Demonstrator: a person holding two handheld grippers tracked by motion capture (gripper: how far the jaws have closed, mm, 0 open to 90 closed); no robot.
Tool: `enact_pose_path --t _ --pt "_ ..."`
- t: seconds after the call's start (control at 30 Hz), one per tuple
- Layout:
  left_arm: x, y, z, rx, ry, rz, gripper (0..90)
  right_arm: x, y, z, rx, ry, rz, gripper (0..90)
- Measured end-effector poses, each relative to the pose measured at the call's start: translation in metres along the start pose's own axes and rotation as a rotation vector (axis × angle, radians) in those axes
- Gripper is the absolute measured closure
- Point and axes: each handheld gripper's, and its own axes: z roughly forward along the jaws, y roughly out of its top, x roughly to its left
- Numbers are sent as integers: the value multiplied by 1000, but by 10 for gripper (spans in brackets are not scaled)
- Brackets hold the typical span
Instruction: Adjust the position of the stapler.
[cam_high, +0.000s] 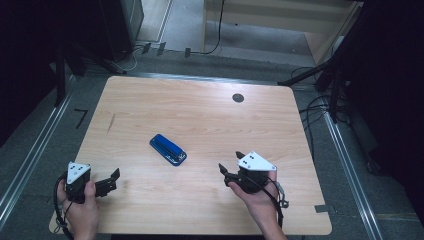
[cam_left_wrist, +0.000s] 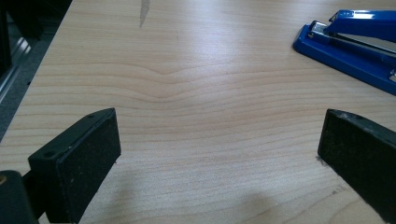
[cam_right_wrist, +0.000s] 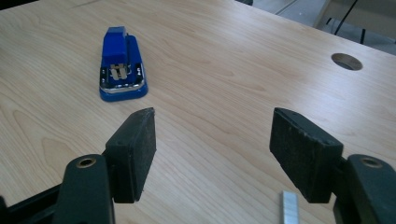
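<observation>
A blue stapler (cam_high: 168, 149) lies flat and diagonal near the middle of the wooden table (cam_high: 200, 110). My left gripper (cam_high: 114, 181) rests at the front left corner, jaws wide open and pointing right toward the stapler (cam_left_wrist: 355, 46), with bare wood between them (cam_left_wrist: 219, 130). At the front right, my right gripper (cam_high: 230, 161) is open and points up and left at the stapler (cam_right_wrist: 120, 65), well short of it, nothing between its pads (cam_right_wrist: 212, 121). A short strip of staples (cam_right_wrist: 290, 207) lies on the wood just under the right jaw.
A round cable hole (cam_high: 238, 98) sits in the table's far right part (cam_right_wrist: 346, 61). A dark streak (cam_high: 111, 123) marks the wood at the left. Cables and dark stands surround the table on the floor.
</observation>
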Motion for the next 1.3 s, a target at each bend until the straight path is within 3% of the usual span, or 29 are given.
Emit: enact_pose_path --t 0.3,0.4,0.53,0.73,0.93,1.3 --pt "1 1 2 10 -17 -7 0 18 11 27 47 68 -4 391" --pt "0 1 2 22 -17 10 0 24 16 36 50 99 4 427" --pt "-2 1 2 25 -15 28 0 33 19 47 55 74 13 512" --pt "-2 1 3 35 -19 36 0 43 24 58 58 99 1 533" --pt "-3 2 4 44 -22 42 0 56 31 78 62 156 -15 534" --pt "-3 2 4 47 -26 44 0 66 36 113 87 183 -25 498"
